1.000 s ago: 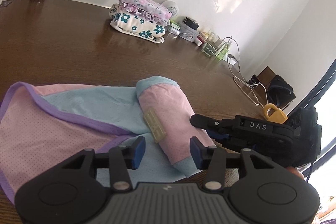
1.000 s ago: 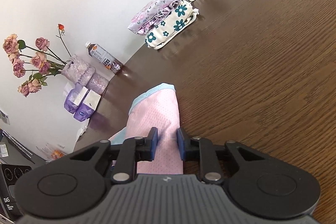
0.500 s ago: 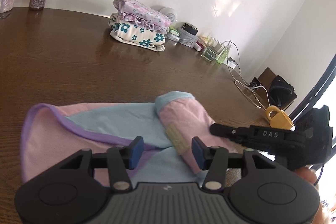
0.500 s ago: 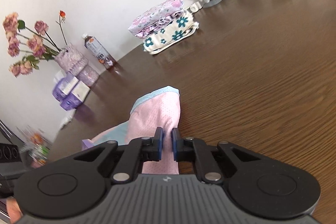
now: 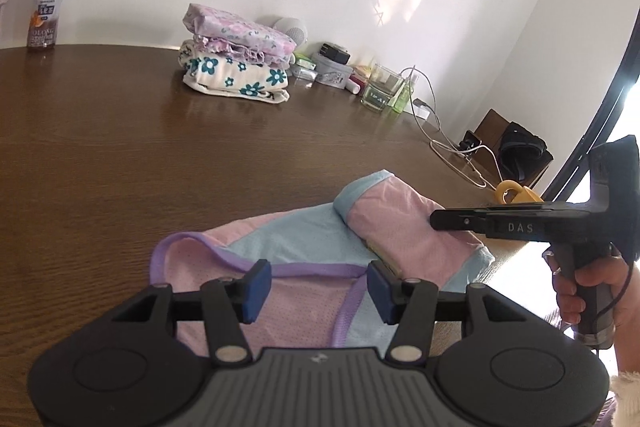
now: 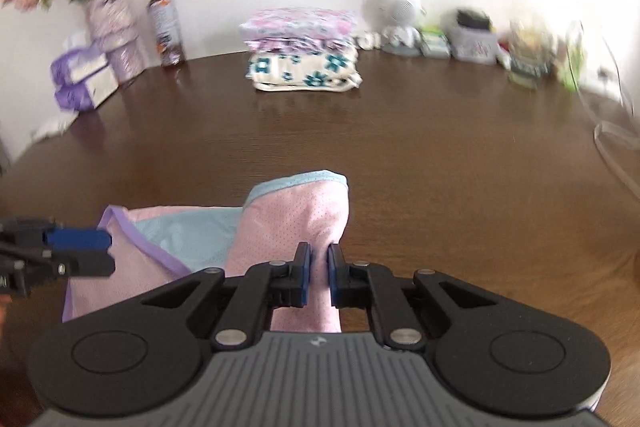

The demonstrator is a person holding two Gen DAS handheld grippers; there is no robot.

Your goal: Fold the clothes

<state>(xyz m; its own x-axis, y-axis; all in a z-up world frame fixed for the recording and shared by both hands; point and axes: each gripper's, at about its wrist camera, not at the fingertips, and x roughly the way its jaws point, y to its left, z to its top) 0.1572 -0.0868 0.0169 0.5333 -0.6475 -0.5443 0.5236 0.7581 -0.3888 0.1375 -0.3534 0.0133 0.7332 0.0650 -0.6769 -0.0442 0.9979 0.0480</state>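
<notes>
Pink-and-blue garment (image 5: 304, 247) lay near the table's (image 5: 120, 155) front edge; the right gripper (image 6: 318, 273) pinched its folded pink flap, while the left gripper (image 5: 316, 285) hovered wide apart above it.

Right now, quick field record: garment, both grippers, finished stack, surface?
garment: pink and blue garment, right side folded over, lying on table
right gripper: shut on garment's pink fold
left gripper: open, over purple-trimmed edge, holding nothing
folded stack: floral pieces at far side by wall
surface: dark wooden table
hand: holds right gripper's handle
</notes>
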